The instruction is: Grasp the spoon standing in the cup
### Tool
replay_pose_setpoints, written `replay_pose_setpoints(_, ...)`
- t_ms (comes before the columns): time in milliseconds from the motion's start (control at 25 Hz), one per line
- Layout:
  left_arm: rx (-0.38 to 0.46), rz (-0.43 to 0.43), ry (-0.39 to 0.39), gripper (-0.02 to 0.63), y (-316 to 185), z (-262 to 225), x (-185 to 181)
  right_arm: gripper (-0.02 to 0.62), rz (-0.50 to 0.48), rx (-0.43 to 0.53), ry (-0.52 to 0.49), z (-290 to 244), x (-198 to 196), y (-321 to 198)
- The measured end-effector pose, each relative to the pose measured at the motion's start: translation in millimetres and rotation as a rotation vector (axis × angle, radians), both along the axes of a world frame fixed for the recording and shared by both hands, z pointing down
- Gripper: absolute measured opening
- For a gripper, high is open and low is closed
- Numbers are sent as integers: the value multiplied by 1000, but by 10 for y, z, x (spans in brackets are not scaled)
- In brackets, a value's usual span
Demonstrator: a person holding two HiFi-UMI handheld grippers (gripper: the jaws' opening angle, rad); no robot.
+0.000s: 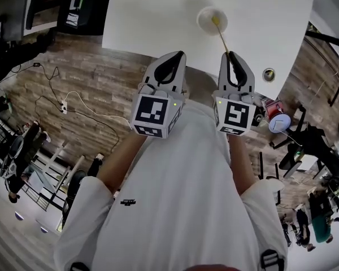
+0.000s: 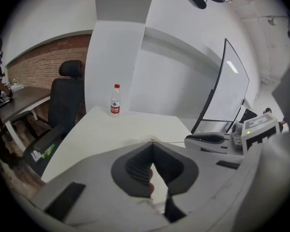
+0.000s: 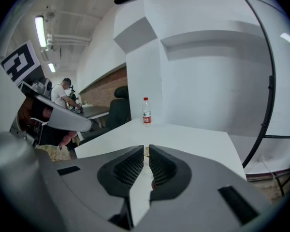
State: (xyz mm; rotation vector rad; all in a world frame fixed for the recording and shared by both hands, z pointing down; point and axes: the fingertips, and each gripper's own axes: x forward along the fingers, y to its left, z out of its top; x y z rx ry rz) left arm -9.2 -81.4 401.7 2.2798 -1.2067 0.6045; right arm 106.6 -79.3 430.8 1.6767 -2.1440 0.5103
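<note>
Head view: cup (image 1: 205, 19) with spoon (image 1: 220, 34) on white table (image 1: 158, 16); wood-plank floor (image 1: 96, 78), cables (image 1: 85, 113).

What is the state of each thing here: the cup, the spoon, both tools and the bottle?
cup: upright on the table.
spoon: leaning in the cup.
right tool: shut on the end of the spoon's handle.
left tool: shut, nothing between its jaws.
bottle: upright, cap on.
</note>
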Motion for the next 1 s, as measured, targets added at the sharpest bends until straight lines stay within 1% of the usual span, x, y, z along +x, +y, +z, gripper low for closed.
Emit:
replay_pose_setpoints(240,30,-5,14,-5,33,-172,8,38,5,28,-8,-266,49,117)
replay_pose_setpoints(600,87,-46,55,-5,88,-449,-56,38,-14,100,11,-650,82,252)
replay_pose_setpoints(760,108,-46,76,-5,110,-548,-29,38,-17,114,11,-737,110,291)
replay_pose_setpoints(1000,134,-52,79,-5,114,-611,-35,38,-17,141,23,-819,117,306)
